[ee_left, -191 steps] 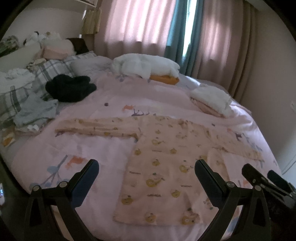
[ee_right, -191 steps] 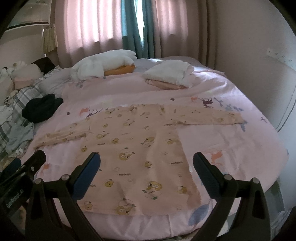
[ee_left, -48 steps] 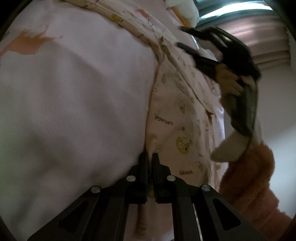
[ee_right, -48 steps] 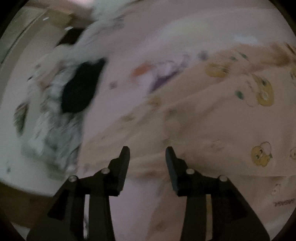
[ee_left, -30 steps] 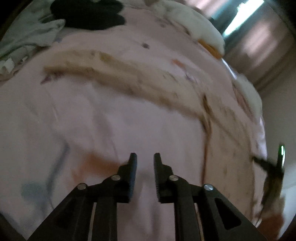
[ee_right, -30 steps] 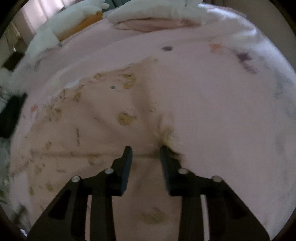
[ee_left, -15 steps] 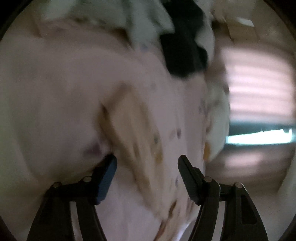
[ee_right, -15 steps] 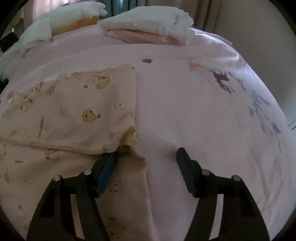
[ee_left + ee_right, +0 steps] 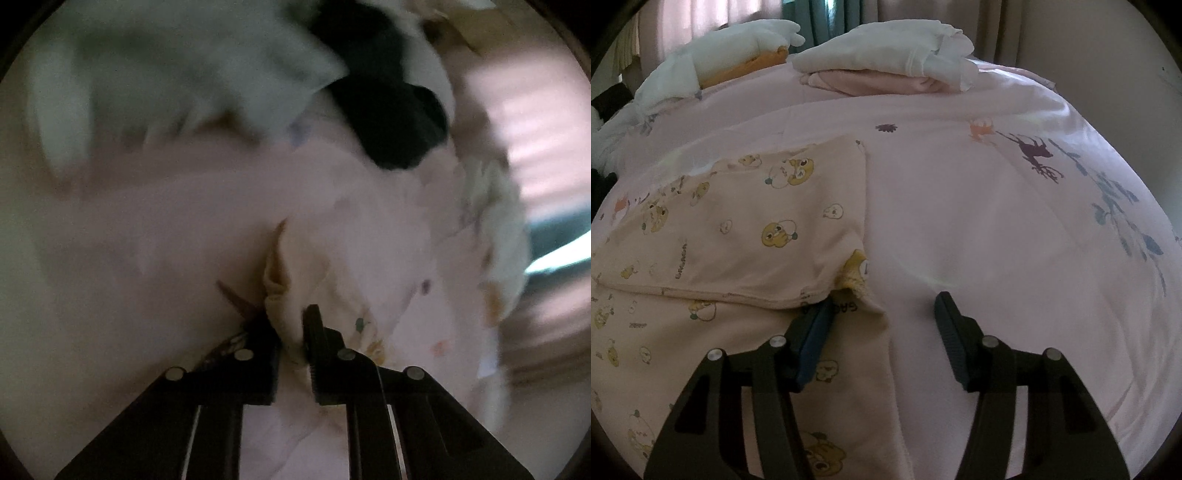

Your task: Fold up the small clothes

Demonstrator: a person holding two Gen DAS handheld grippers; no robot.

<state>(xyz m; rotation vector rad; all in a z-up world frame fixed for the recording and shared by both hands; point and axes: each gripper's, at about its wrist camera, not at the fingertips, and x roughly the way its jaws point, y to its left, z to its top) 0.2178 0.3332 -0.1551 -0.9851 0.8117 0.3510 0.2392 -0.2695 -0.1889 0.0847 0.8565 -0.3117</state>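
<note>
A peach baby shirt printed with yellow bears lies on the pink bed cover, its right sleeve folded across the body. My right gripper hovers low over the shirt's right edge at the fold. Its jaws are closing, the edge lies between them, and the pads do not press it. In the blurred left wrist view, the shirt's other sleeve end is bunched between the narrow jaws of my left gripper, which are closing on it.
A folded white and pink stack and a white and orange pile sit at the far side of the bed. A black garment and pale grey clothes lie beyond the sleeve end. Curtains hang behind.
The left jaws, wide apart half a second ago around the sleeve end, have closed in on it. The right gripper has barely moved and its jaws have narrowed slightly.
</note>
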